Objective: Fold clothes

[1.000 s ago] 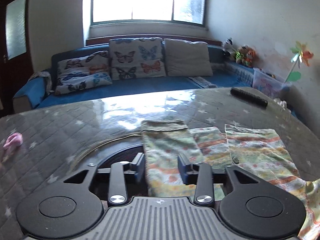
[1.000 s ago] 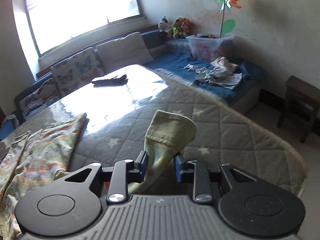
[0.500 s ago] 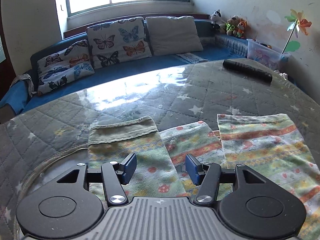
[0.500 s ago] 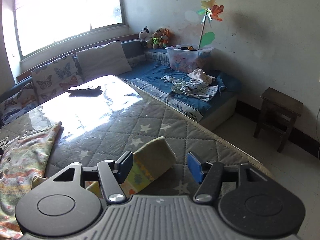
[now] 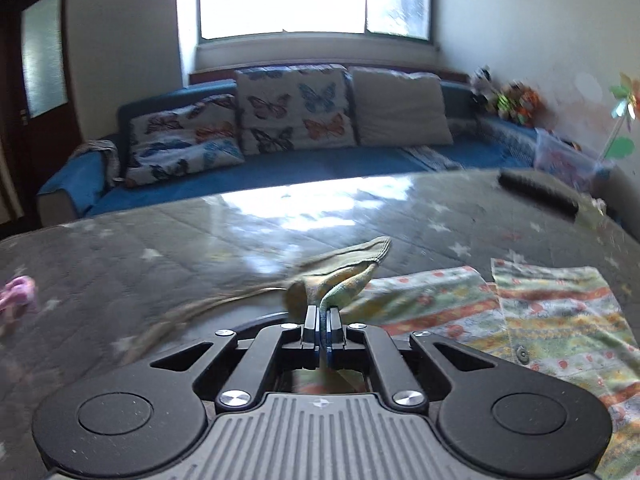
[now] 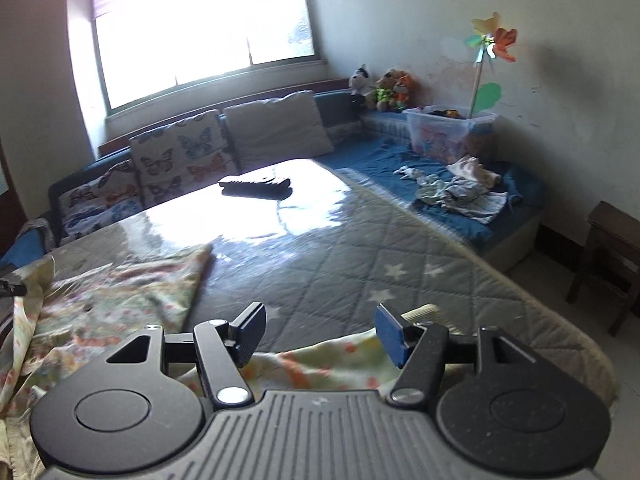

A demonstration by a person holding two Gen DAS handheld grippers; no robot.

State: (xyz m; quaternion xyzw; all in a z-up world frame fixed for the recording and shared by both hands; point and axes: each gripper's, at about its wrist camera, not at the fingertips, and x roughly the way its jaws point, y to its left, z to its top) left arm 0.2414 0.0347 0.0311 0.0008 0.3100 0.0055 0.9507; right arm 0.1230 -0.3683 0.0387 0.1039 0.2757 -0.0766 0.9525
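Note:
A pale floral garment (image 5: pixel 552 312) lies spread on the grey quilted table (image 5: pixel 200 248). My left gripper (image 5: pixel 321 320) is shut on the garment's green-cuffed sleeve (image 5: pixel 340 276) and holds it lifted a little off the table. In the right wrist view the garment (image 6: pixel 120 292) lies at the left and its other sleeve (image 6: pixel 340 354) lies flat under my right gripper (image 6: pixel 320 334), which is open and empty above it.
A black remote (image 6: pixel 256 186) lies at the table's far side. A small pink thing (image 5: pixel 16 296) sits at the table's left. A blue sofa with butterfly cushions (image 5: pixel 296 112) runs behind. A wooden stool (image 6: pixel 612 256) stands right of the table.
My left gripper closed on the left sleeve and raised it. My right gripper let go of the right sleeve, which now lies flat, and opened wide.

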